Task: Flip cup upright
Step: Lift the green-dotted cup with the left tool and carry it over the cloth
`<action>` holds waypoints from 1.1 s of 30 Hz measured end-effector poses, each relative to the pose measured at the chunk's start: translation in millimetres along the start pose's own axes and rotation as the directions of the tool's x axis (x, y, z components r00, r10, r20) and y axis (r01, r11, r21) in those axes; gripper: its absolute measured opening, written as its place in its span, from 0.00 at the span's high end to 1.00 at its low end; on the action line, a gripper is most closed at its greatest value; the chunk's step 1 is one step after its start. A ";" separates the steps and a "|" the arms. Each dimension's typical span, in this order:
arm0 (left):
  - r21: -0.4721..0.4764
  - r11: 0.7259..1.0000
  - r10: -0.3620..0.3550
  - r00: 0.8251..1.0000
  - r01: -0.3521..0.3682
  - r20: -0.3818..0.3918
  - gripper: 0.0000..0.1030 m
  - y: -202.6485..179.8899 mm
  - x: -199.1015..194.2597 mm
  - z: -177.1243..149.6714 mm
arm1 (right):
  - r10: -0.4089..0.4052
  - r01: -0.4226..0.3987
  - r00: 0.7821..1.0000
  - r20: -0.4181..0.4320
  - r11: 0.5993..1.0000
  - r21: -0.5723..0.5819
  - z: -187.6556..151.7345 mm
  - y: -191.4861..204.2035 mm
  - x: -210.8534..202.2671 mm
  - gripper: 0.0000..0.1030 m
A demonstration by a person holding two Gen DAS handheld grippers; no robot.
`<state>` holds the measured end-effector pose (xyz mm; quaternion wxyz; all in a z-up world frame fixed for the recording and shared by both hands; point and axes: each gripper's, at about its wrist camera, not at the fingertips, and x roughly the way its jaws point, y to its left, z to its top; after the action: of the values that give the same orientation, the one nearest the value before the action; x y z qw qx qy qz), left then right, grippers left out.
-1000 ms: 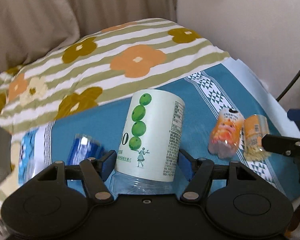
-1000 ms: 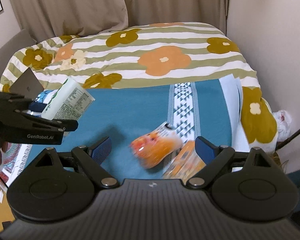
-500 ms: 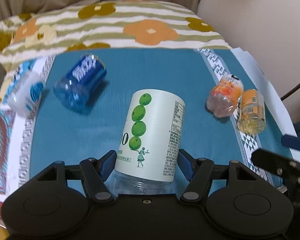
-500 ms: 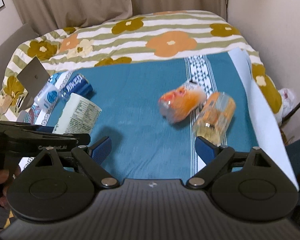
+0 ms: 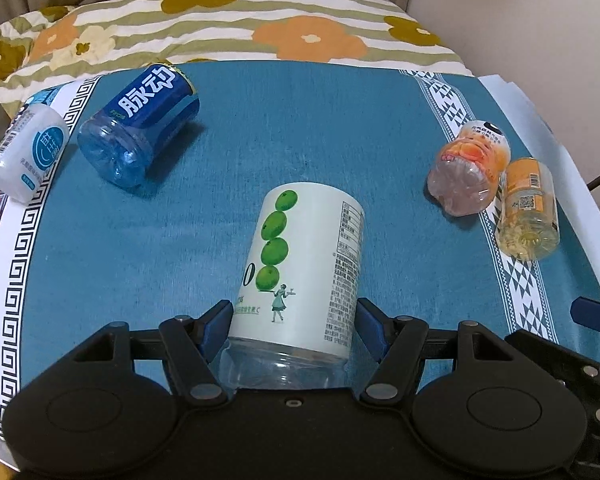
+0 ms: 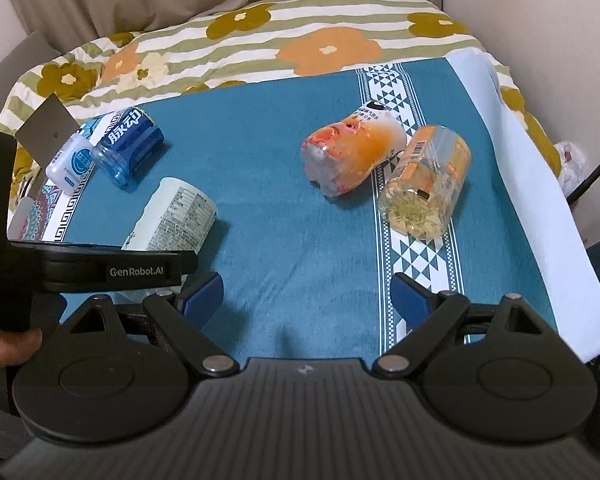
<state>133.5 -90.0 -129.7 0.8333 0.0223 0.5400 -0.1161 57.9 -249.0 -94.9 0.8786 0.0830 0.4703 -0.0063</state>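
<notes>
Left gripper [image 5: 291, 326] has its blue-padded fingers [image 5: 216, 326] clamped on the green-apple cup [image 5: 304, 268], near the clear ribbed base end; the cup lies tilted over the middle of the teal cloth [image 5: 300, 128], open rim pointing away from the camera. It's a cut-down clear plastic bottle in a pale glossy sleeve: a column of four green apples, a small figure of a woman with a tray, a big "0", and dense fine print down the side, too small to read. Right gripper [image 6: 307, 294] hangs spread wide over bare cloth, nothing between its fingers [image 6: 202, 294]. The left gripper's side bar reads "GenRobot.AI" in the right wrist view. Other cut bottles all lie on their sides: blue cup [image 5: 140, 124] with white Chinese characters on a dark blue sleeve, translucent blue ribbed base; white cup [image 5: 26, 152], frosted, with a light-blue round logo and a barcode; orange peach-print cup [image 5: 470, 172] touching the yellow cup [image 5: 528, 208], which shows a barcode and QR code. The cloth is woven, with a white triangle-pattern band on the right and a Greek-key border on the left. The floral striped quilt [image 5: 260, 24] lies behind it.
</notes>
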 end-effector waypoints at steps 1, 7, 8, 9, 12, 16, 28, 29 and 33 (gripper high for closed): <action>0.002 1.000 0.001 1.000 -0.001 -0.002 0.31 -0.5 0.2 0.2 | 0.001 -0.001 1.000 0.000 1.000 0.002 0.7 -0.1 0.4 0.00; 0.020 1.000 0.003 1.000 -0.003 -0.008 0.18 -1.9 -1.2 1.4 | 0.005 -0.005 1.000 0.002 1.000 0.002 6.8 2.8 1.4 0.00; 0.025 1.000 0.004 1.000 -0.004 -0.002 0.15 -2.6 -2.3 1.0 | 0.005 -0.005 1.000 0.002 1.000 0.001 7.5 3.3 1.5 0.00; 0.030 1.000 0.006 1.000 -0.006 0.007 0.12 -2.8 -4.6 0.6 | 0.005 -0.005 1.000 0.002 1.000 0.001 8.2 3.9 1.5 0.00; 0.052 0.998 0.016 0.999 -0.018 0.027 0.10 -4.8 -10.5 0.4 | 0.005 -0.005 1.000 0.002 1.000 0.001 9.2 4.5 1.5 0.00; 0.071 0.997 0.023 0.999 -0.026 0.039 0.09 -5.9 -13.3 0.6 | 0.007 -0.007 1.000 0.003 1.000 -0.001 10.3 5.7 1.7 0.00; 0.041 0.999 -0.010 1.000 0.009 0.030 0.09 1.6 -15.9 -0.1 | 0.013 -0.013 1.000 0.002 1.000 -0.026 14.9 12.9 3.7 0.00; 0.033 0.999 -0.017 0.999 0.016 0.027 0.09 2.2 -15.5 0.1 | 0.013 -0.013 1.000 0.004 1.000 -0.027 15.3 13.5 3.9 0.00; 0.008 0.999 -0.048 0.998 0.048 0.029 0.09 5.1 -16.3 1.4 | 0.013 -0.012 1.000 0.010 1.000 -0.023 17.2 11.9 3.1 0.00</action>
<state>129.5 -82.5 -114.8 0.8379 0.0109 0.5278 -0.1384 74.9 -239.7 -86.4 0.8819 0.0758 0.4652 0.0042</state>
